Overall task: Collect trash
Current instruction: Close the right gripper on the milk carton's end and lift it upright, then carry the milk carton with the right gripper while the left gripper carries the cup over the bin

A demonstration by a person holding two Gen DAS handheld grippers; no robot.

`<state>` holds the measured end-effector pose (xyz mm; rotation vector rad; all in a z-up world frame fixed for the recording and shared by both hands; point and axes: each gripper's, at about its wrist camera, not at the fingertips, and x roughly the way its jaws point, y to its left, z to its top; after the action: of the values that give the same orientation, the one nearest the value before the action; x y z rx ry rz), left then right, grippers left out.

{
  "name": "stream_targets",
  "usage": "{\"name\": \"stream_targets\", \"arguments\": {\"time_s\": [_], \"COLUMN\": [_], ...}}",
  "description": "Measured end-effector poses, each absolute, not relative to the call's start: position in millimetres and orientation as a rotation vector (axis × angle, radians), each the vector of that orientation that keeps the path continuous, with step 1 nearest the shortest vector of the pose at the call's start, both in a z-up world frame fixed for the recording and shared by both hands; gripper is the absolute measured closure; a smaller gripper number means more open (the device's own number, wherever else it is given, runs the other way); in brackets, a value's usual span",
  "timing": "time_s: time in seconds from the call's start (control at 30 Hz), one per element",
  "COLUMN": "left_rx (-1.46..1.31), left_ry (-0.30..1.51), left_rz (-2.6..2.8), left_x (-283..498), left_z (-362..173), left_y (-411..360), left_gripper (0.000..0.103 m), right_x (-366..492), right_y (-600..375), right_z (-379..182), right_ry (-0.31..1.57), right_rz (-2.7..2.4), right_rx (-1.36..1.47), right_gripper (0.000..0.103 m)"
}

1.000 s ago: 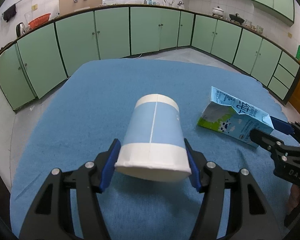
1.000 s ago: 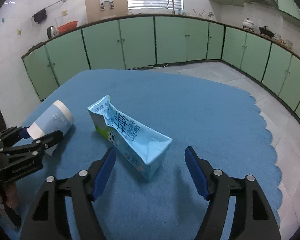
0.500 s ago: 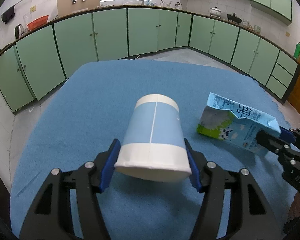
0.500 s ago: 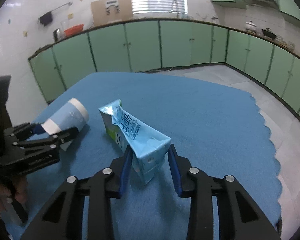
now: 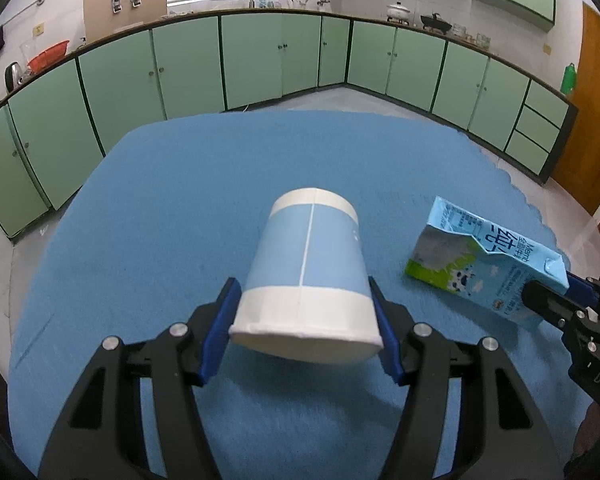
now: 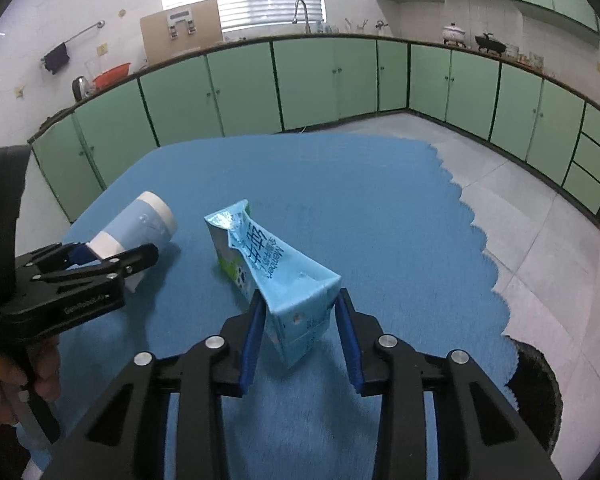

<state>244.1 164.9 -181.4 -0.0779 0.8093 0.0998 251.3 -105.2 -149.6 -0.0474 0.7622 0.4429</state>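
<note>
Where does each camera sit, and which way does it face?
Left wrist: sits on the left gripper, faces forward over the paper cup it grips; the right gripper shows at the edge.
Right wrist: sits on the right gripper, faces the milk carton it grips; the left gripper and a hand show.
Shared: cup, carton, blue tablecloth, green cabinets.

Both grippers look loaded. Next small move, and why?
Probably lift both straight up off the blue cloth. The left gripper is clamped on the paper cup near its rim, and the right gripper pinches the milk carton at its near end; no bin is clearly identifiable.
</note>
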Motion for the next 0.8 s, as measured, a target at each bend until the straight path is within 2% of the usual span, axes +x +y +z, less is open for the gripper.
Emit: {"name": "stream_targets", "arguments": {"time_s": [0.17,0.23,0.3,0.37,0.43,0.8], "left_rx": [-0.068,-0.064,-0.065,-0.067,-0.073,-0.057], "left_ry": [0.821,0.822,0.824,0.825,0.825,0.781], "left_rz": [0.107,0.108,0.107,0.106,0.105,0.044], "left_x": [240.3,240.3,239.7,238.4,237.8,226.4], "left_z": [-184.2,-183.9,-183.7,-183.6,-182.2,-164.4], "left_y": [162.9,161.8,162.3,161.9,163.3,133.8], "left_gripper": [0.043,0.043,0.043,0.043,0.043,0.043], "right_x": [256.8,261.5,265.0,267.9,267.4,241.7], "right_y": [-96.1,-90.1,-87.4,-85.7,-84.5,-117.0], "right_z": [-153.8,-155.7,-158.1,-159.8,-159.3,-129.5], "right_ry": [0.759,0.753,0.756,0.759,0.770,0.699], "right_rz": [0.459,0.458,0.466,0.468,0.493,0.392], "right_rx": [-0.103,-0.135,-0.143,-0.156,-0.149,-0.070], "right_gripper": [0.042,0.042,0.046,0.060,0.065,0.067]}}
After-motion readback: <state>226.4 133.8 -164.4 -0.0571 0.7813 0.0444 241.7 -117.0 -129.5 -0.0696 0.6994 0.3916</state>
